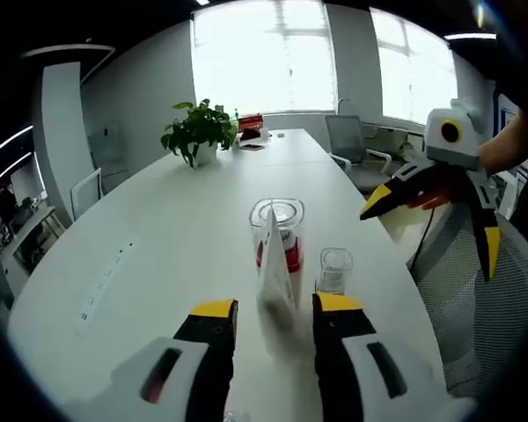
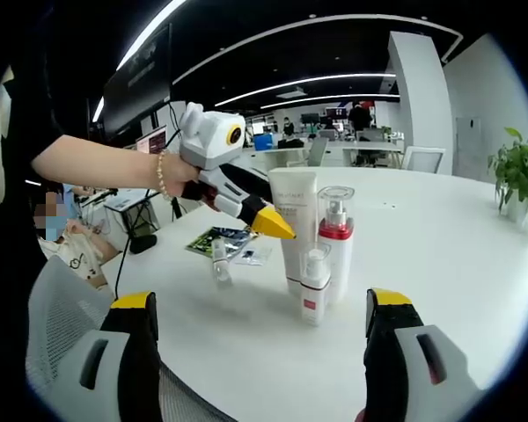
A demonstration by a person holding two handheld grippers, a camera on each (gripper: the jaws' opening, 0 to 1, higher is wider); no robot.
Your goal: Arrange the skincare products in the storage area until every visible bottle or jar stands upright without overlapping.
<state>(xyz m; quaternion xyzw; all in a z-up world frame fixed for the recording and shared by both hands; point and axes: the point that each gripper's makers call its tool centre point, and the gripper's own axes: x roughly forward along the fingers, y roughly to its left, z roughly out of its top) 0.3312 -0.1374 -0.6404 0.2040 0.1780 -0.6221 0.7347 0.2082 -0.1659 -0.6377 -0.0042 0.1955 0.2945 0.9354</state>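
Note:
A white tube stands on its cap on the white table. Close beside it are a tall bottle with a clear cap and a red band, and a small white bottle with a red label. All three are upright and clustered. A tiny bottle stands apart to the left. My left gripper is open, with the tube edge-on between its jaws; its yellow tip is at the tube's edge. My right gripper is wide open, back from the cluster, holding nothing.
A flat green packet lies on the table behind the tiny bottle. A potted plant and a red item sit at the table's far end. A mesh chair stands by the table edge. A person's arm holds the left gripper.

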